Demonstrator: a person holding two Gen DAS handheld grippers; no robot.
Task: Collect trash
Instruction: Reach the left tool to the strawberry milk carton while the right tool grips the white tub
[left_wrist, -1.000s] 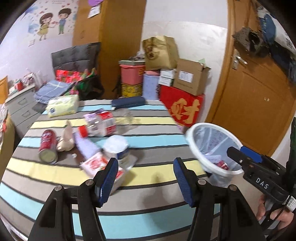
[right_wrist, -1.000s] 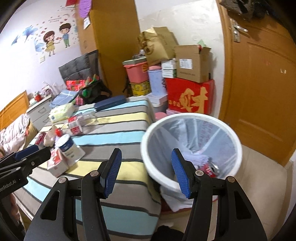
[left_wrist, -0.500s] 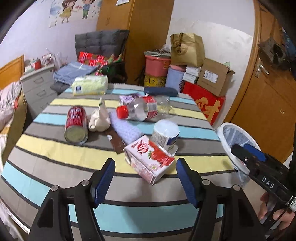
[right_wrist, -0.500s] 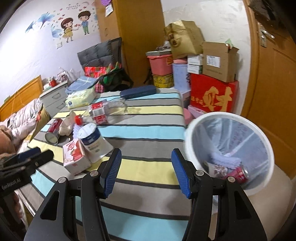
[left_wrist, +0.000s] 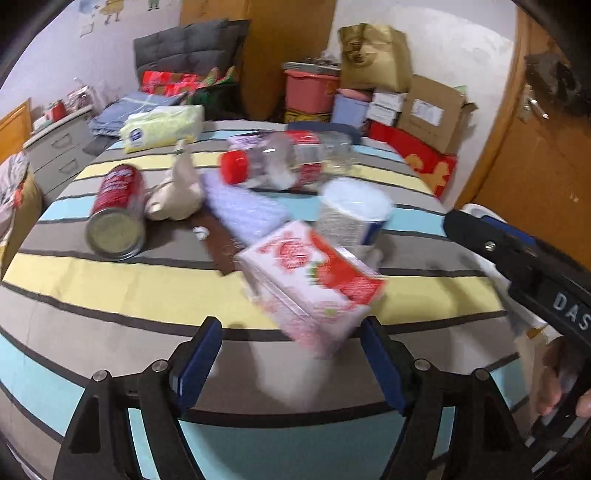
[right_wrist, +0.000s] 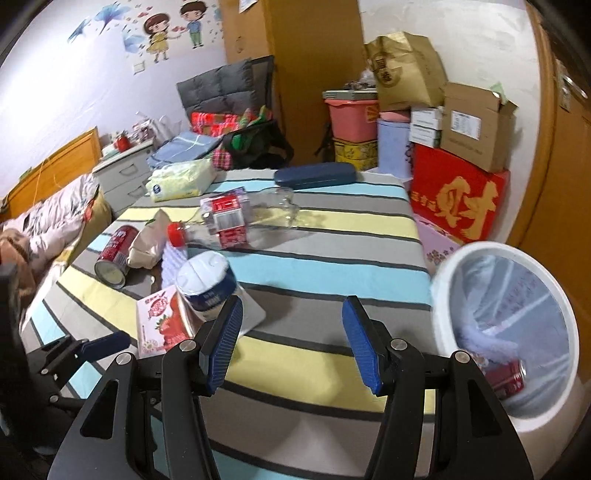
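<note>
On the striped table (left_wrist: 110, 288), near its front edge, a pink strawberry milk carton (left_wrist: 310, 284) is lying tilted, and the left tongs (left_wrist: 291, 354) are hovering just before it, spread wide with nothing between the blue pads; the carton's near corner is sitting about level with the fingertips, though blur is making contact hard to judge. Behind it a white cup (left_wrist: 351, 214) is standing, touching or nearly touching the carton, with a clear plastic bottle (left_wrist: 288, 158), a red can (left_wrist: 118, 210) and a crumpled paper wad (left_wrist: 173, 192) lying farther back. The right tongs (right_wrist: 291, 343) are likewise released and holding nothing, hanging over the table between the litter and the white bin (right_wrist: 506, 332) beside the table's edge, where another can (right_wrist: 506, 380) is already lying in the liner. Judging from this, the step in hand is the reach for the carton. The next move is probably calling for the left tongs to advance until both pads are straddling the carton's narrower sides, then to close firmly without nudging the cup, before carrying it across to the bin.
</note>
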